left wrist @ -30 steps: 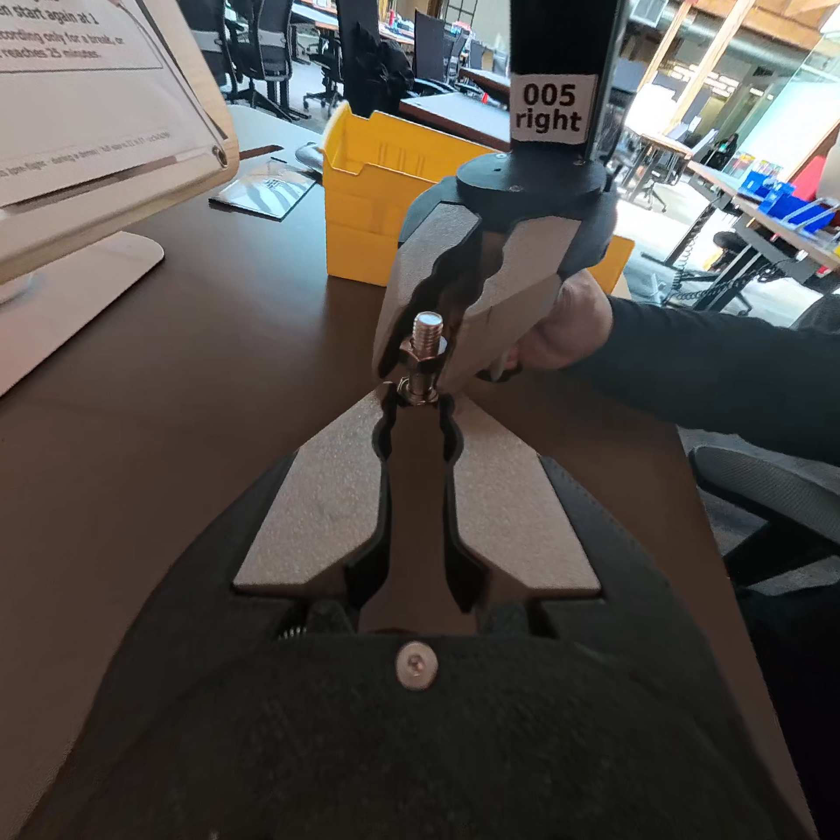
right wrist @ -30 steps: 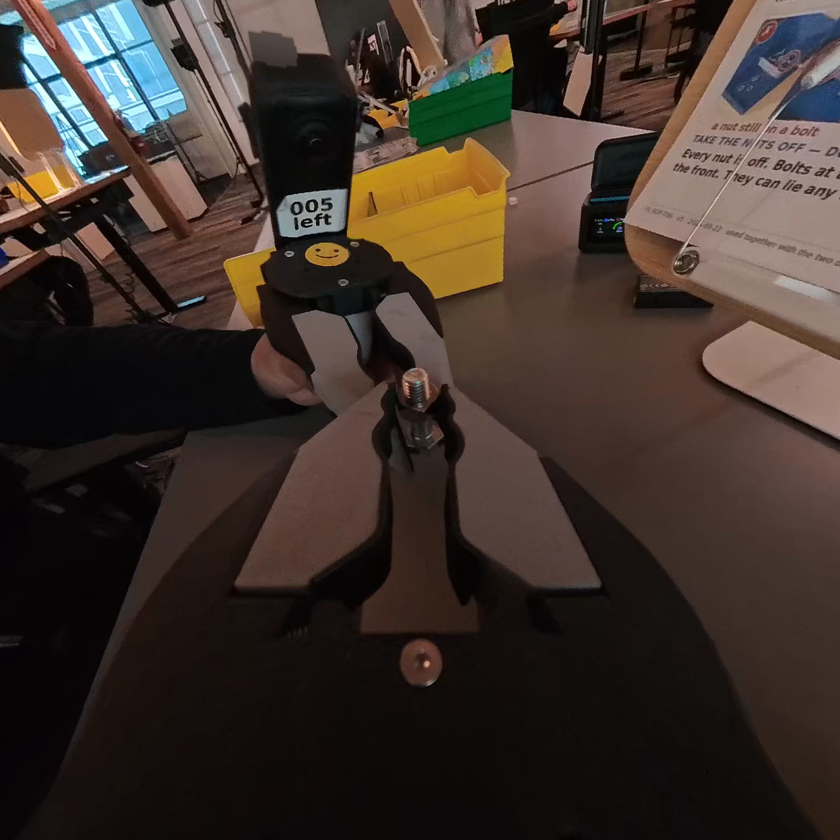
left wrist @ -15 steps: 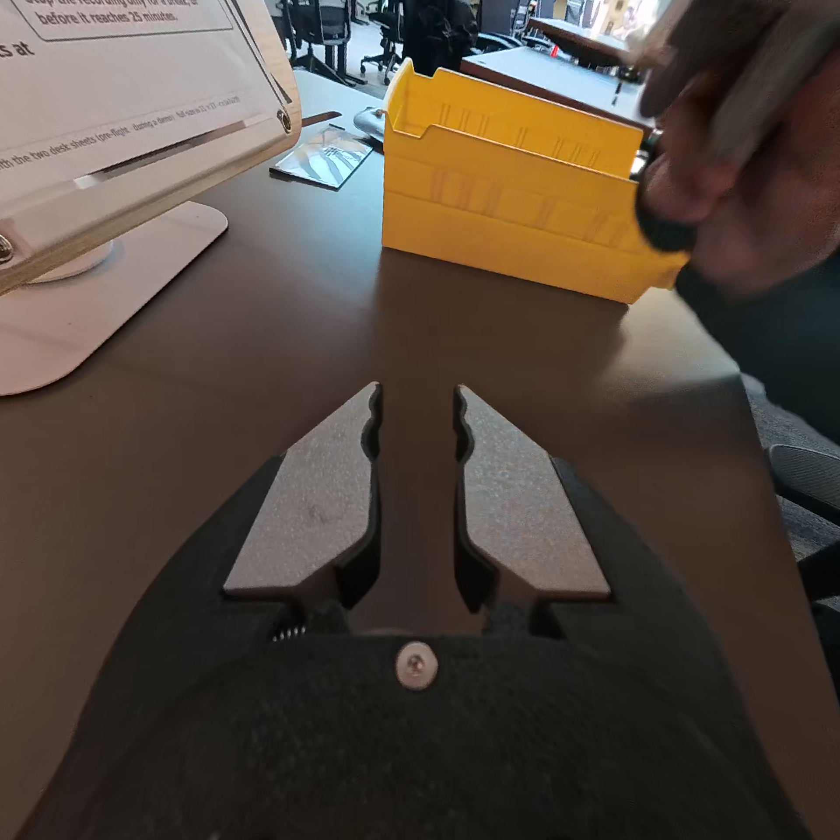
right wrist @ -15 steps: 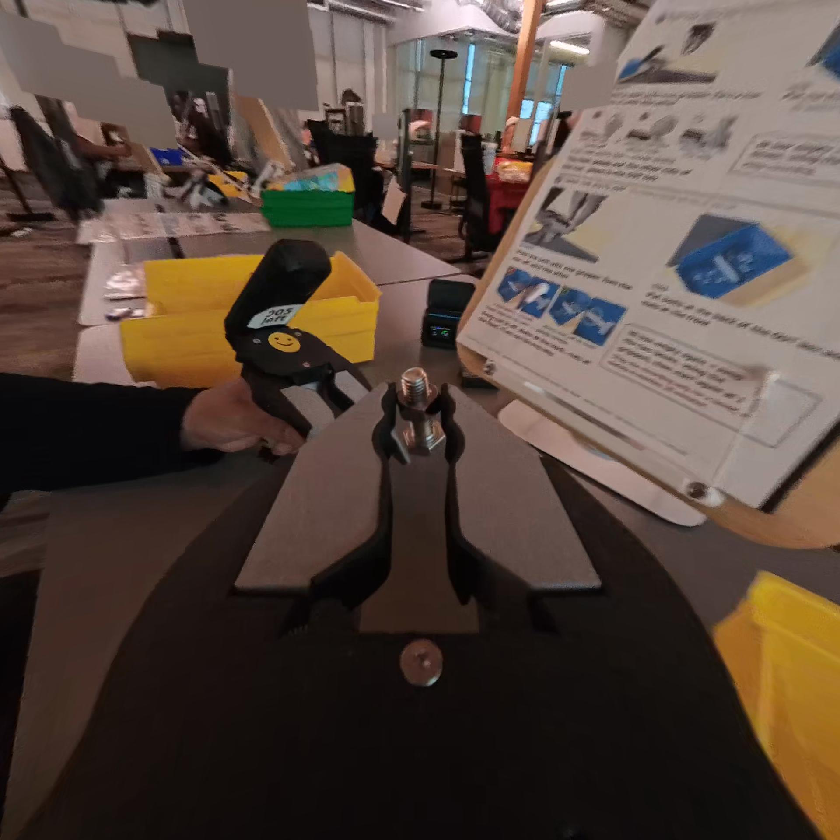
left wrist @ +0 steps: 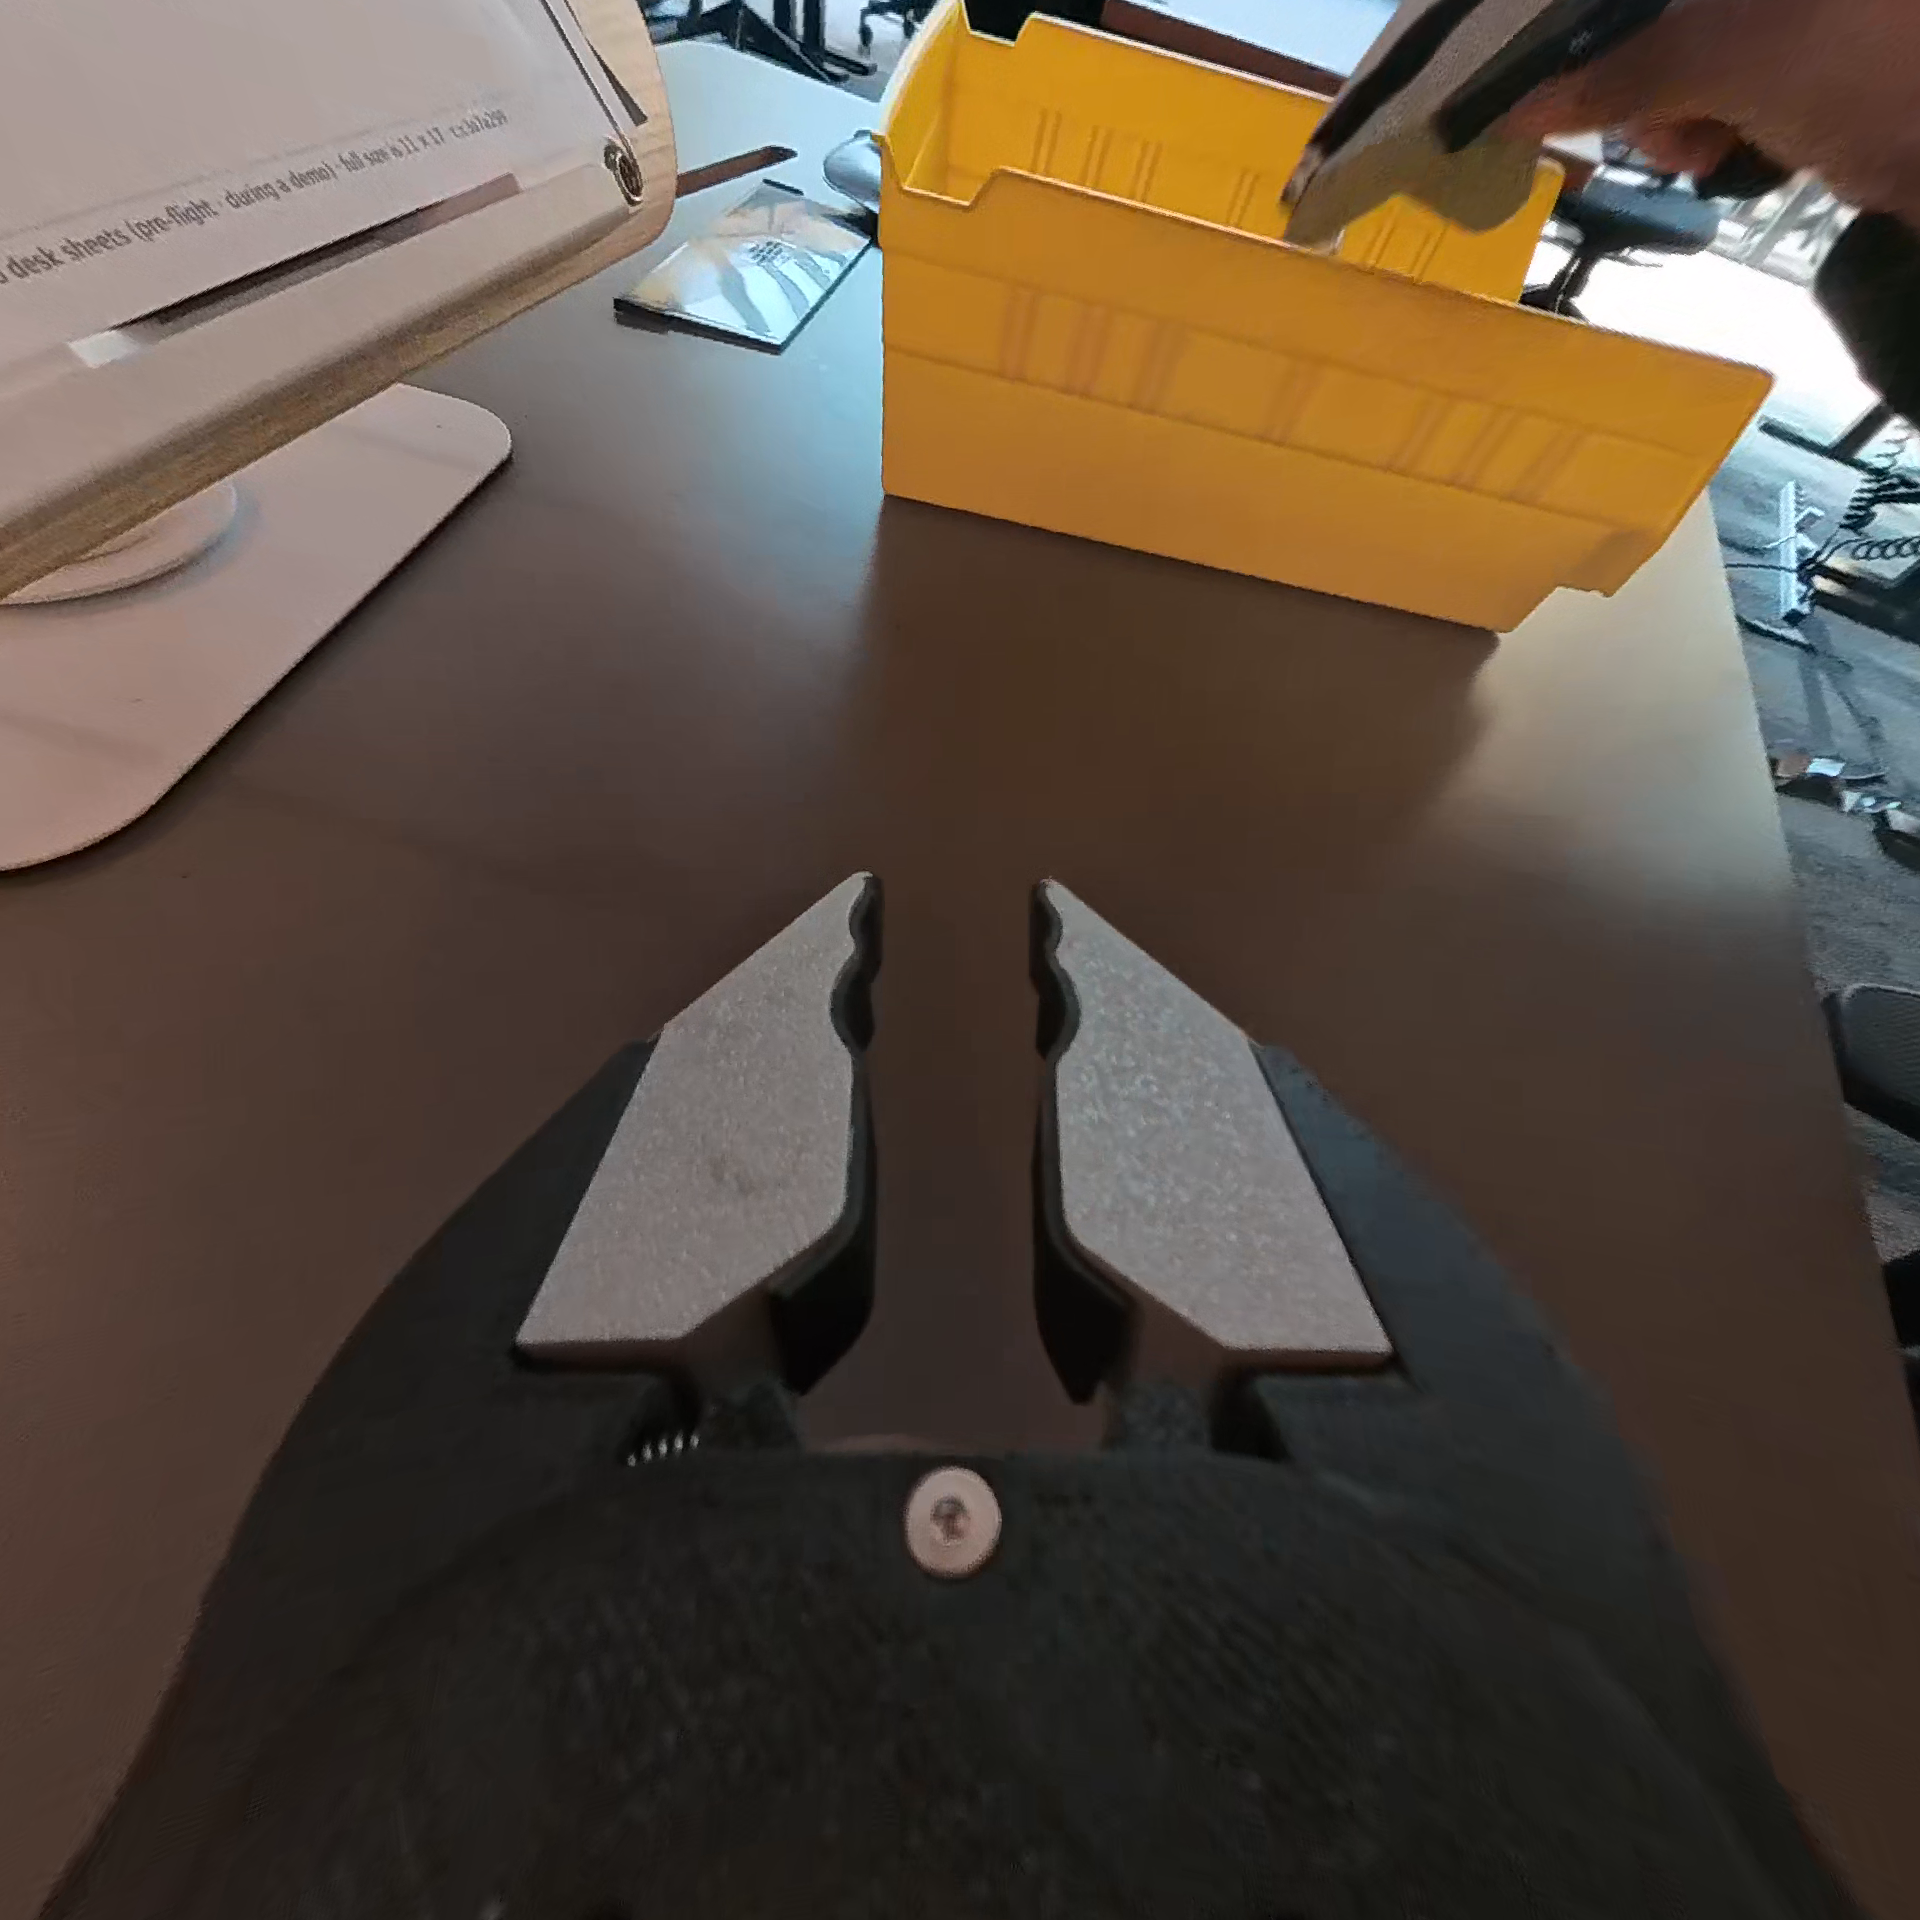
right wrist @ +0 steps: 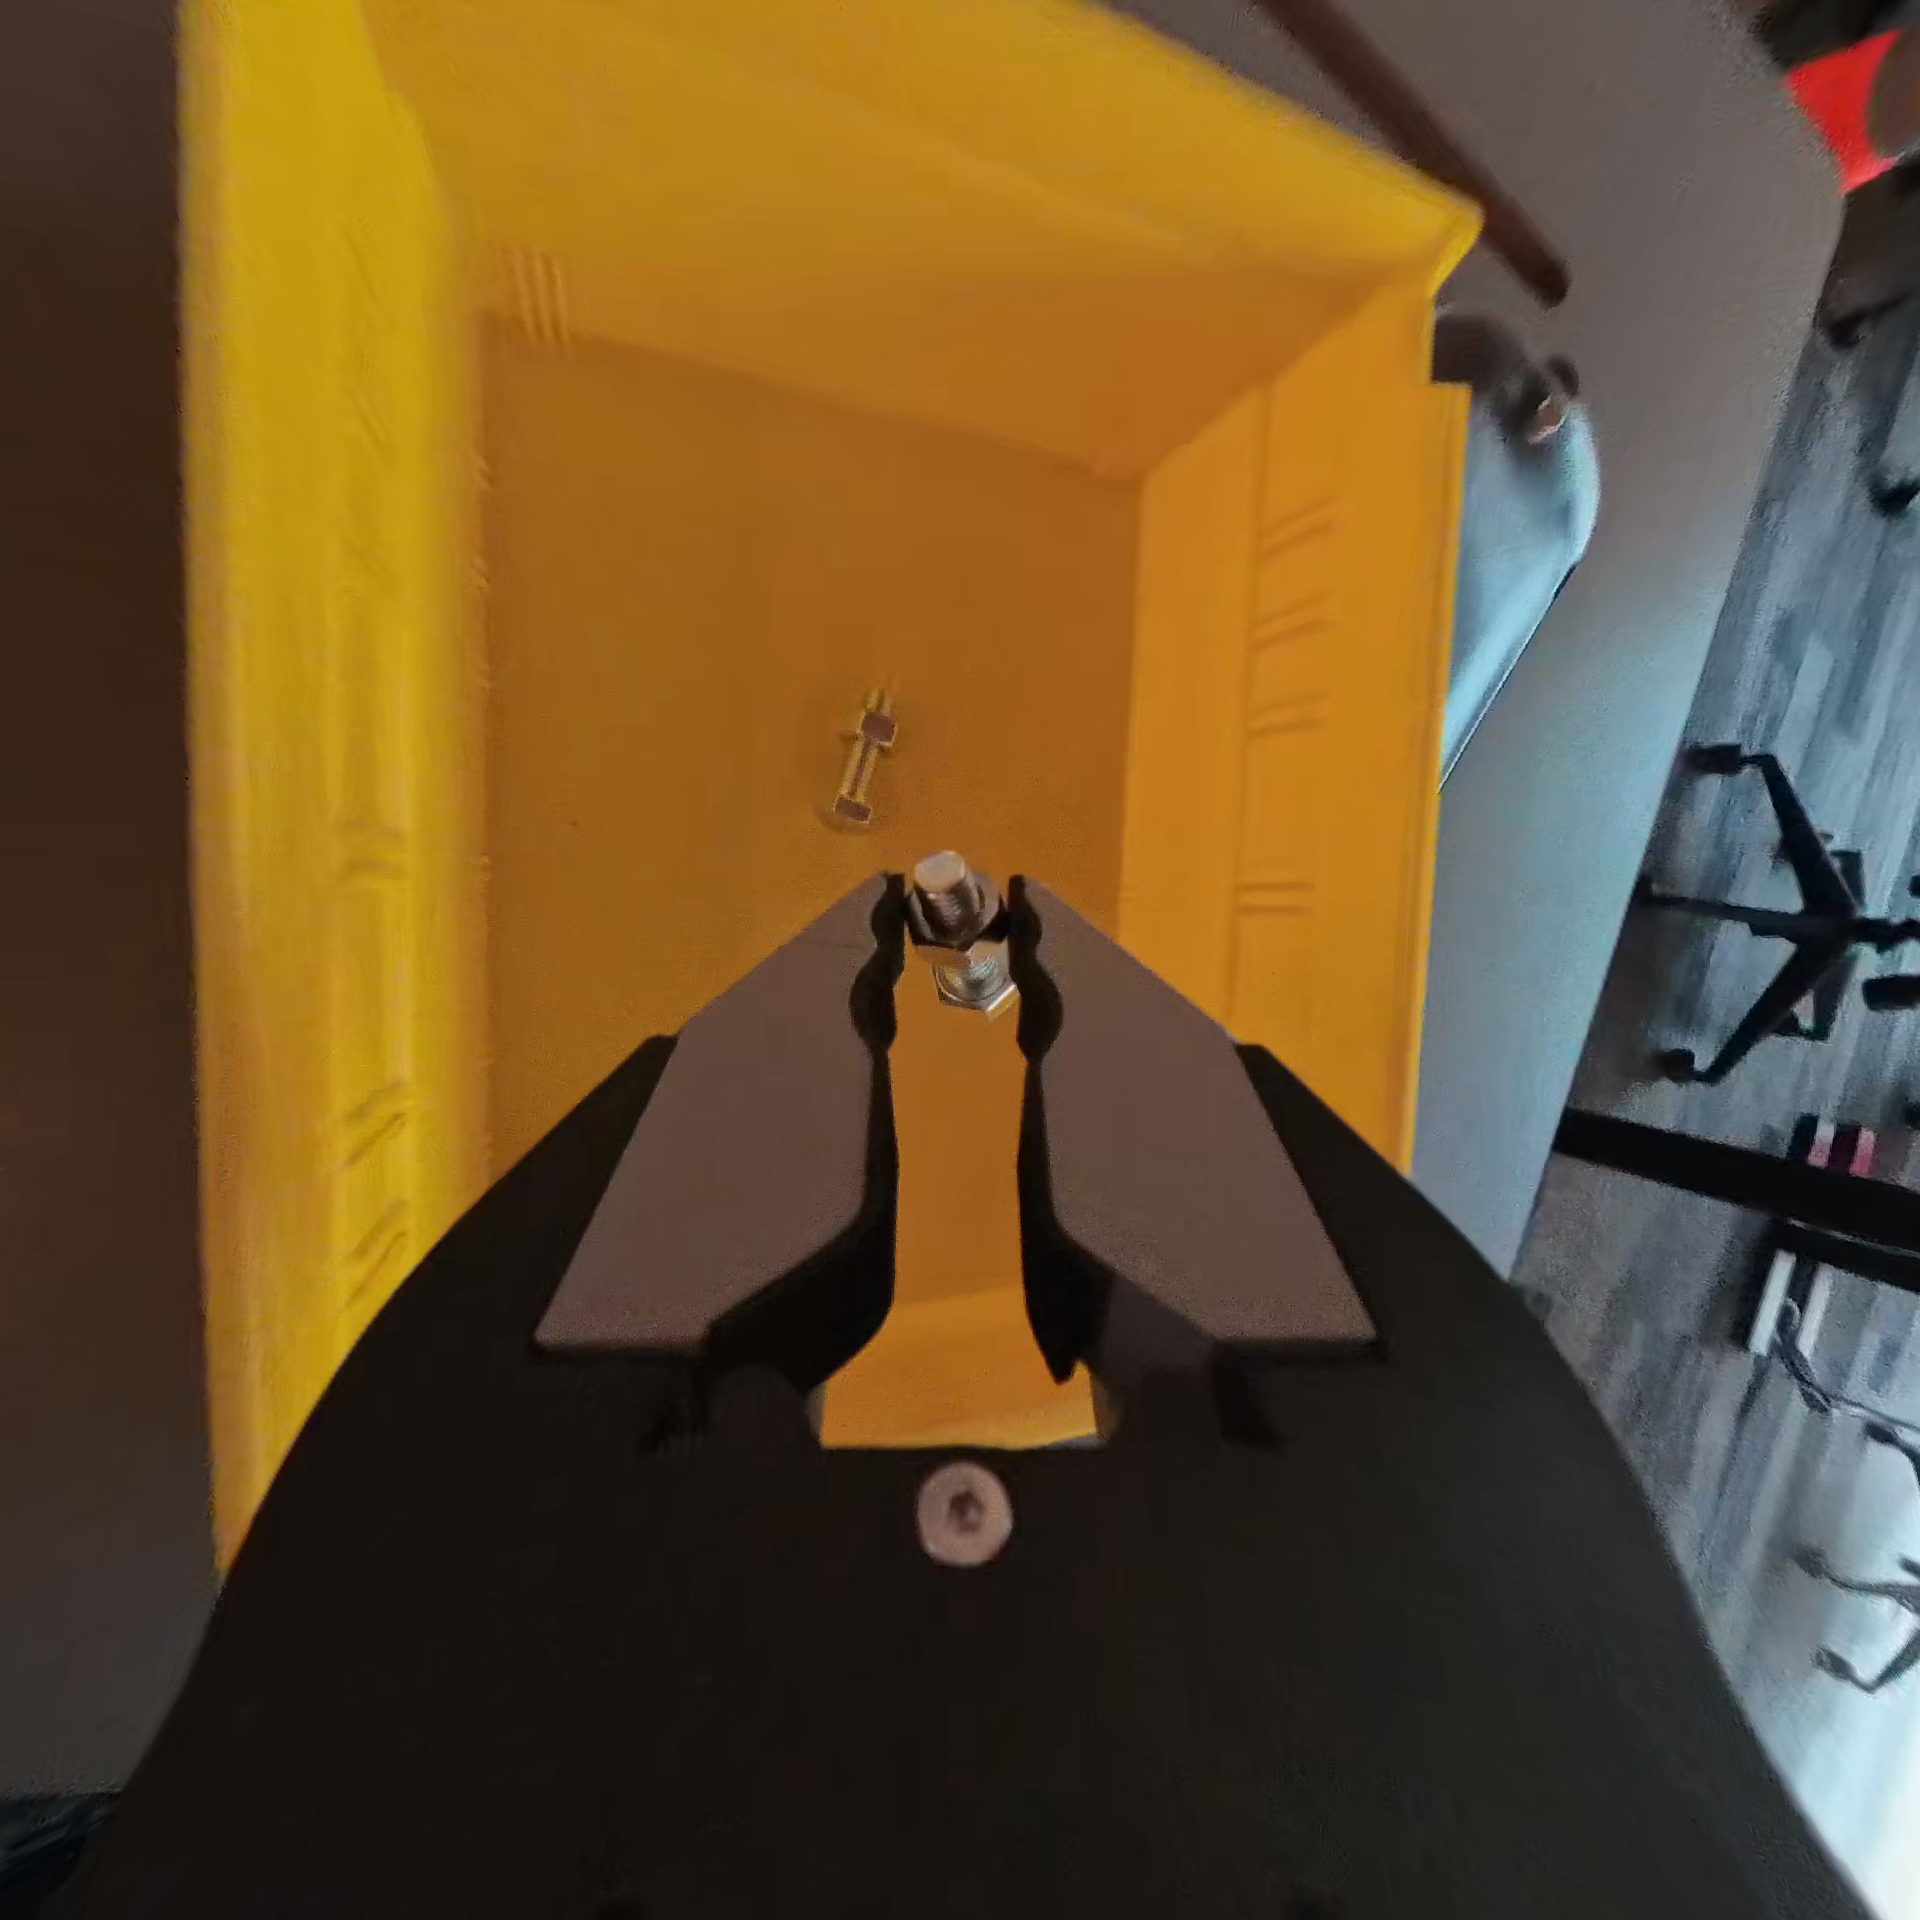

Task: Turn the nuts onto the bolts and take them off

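Observation:
My right gripper (right wrist: 951, 904) is shut on a steel bolt with a nut on it (right wrist: 954, 935) and holds it over the inside of the yellow bin (right wrist: 312, 727), pointing down into it. A second bolt with a nut (right wrist: 864, 767) lies on the bin floor just beyond the tips. My left gripper (left wrist: 954, 914) is open and empty, low over the dark table (left wrist: 520, 831), in front of the yellow bin (left wrist: 1247, 447). The right gripper also shows in the left wrist view (left wrist: 1413, 156), over the bin's far side, held by a hand.
A white stand with an instruction sheet (left wrist: 208, 312) is at the left of the table. A dark card (left wrist: 748, 270) lies behind it near the bin. The table's right edge (left wrist: 1766, 831) drops to the floor, where office chairs (right wrist: 1787, 935) stand. Across from one pair of fingers to the other is roughly 30 centimetres.
My left gripper let go of the bolt and opened. My right gripper carried the bolt with its nut away from the left gripper, up and over into the yellow bin.

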Demonstrator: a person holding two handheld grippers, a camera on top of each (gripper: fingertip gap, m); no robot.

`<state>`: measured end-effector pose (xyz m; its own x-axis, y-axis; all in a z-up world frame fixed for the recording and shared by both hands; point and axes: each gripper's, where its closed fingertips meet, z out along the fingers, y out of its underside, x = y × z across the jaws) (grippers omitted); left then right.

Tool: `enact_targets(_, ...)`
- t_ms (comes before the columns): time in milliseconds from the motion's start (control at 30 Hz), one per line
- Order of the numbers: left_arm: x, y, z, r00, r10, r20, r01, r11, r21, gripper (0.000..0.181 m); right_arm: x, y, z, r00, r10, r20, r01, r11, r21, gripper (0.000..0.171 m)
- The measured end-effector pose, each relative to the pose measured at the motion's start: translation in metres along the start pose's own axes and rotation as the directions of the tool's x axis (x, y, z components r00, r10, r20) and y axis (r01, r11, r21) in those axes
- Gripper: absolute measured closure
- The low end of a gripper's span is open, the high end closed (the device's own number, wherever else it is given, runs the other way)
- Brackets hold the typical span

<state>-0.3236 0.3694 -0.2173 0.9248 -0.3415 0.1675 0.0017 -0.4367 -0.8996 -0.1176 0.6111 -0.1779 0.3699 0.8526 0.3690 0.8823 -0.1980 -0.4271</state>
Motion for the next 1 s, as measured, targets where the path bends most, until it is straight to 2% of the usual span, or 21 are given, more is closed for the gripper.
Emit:
enact_targets(100, -0.001, 0.000, -0.001, 1.000, -0.007, -0.002, 0.007, 1.000, -0.001, 0.155, -0.008, 0.012, 0.041, 1.000, 0.002, 0.021, 0.000, 0.993, -0.120, 0.155)
enact_targets(200, -0.002, 0.000, -0.003, 1.000, -0.019, -0.006, 0.019, 1.000, 0.007, 0.154, -0.016, 0.010, 0.058, 0.998, 0.033, 0.048, -0.025, 0.987, -0.161, 0.155)
enact_targets(300, -0.003, 0.001, -0.002, 0.999, -0.033, -0.009, 0.033, 0.999, 0.003, 0.153, -0.002, -0.022, 0.036, 0.998, 0.056, -0.015, -0.056, 0.998, -0.024, 0.150)
enact_targets(400, -0.002, 0.001, -0.001, 0.999, -0.036, -0.010, 0.036, 0.999, 0.001, 0.153, -0.002, -0.060, -0.006, 0.993, 0.109, 0.034, -0.113, 0.982, 0.153, 0.135)
enact_targets(467, -0.003, 0.000, -0.001, 0.999, -0.040, -0.011, 0.040, 0.999, 0.004, 0.153, -0.027, -0.091, -0.041, 0.979, 0.118, 0.169, -0.166, 0.936, 0.310, 0.126)
enact_targets(500, -0.003, 0.000, -0.001, 0.999, -0.044, -0.011, 0.044, 0.999, 0.005, 0.153, -0.050, -0.109, -0.061, 0.950, 0.102, 0.294, -0.217, 0.894, 0.392, 0.125)
enact_targets(567, -0.004, 0.000, -0.002, 0.998, -0.054, -0.014, 0.054, 0.998, 0.008, 0.153, -0.103, -0.139, -0.107, 0.824, 0.003, 0.567, -0.356, 0.781, 0.513, 0.126)
enact_targets(633, -0.005, 0.000, -0.002, 0.998, -0.065, -0.018, 0.066, 0.998, 0.010, 0.153, -0.146, -0.154, -0.137, 0.702, -0.104, 0.705, -0.447, 0.706, 0.549, 0.129)
enact_targets(667, -0.005, 0.000, -0.002, 0.997, -0.071, -0.019, 0.071, 0.997, 0.011, 0.153, -0.163, -0.158, -0.140, 0.671, -0.138, 0.729, -0.461, 0.692, 0.556, 0.129)
enact_targets(733, -0.005, -0.001, -0.002, 0.997, -0.075, -0.021, 0.075, 0.997, 0.013, 0.153, -0.194, -0.163, -0.127, 0.657, -0.177, 0.733, -0.441, 0.698, 0.564, 0.128)
enact_targets(900, -0.004, 0.001, -0.001, 0.997, -0.074, -0.031, 0.074, 0.997, -0.001, 0.153, -0.253, -0.168, -0.060, 0.703, -0.223, 0.675, -0.329, 0.739, 0.587, 0.134)
enact_targets(1000, -0.003, 0.001, 0.000, 0.996, -0.077, -0.040, 0.077, 0.997, -0.005, 0.153, -0.269, -0.172, -0.027, 0.757, -0.242, 0.607, -0.287, 0.711, 0.642, 0.148)
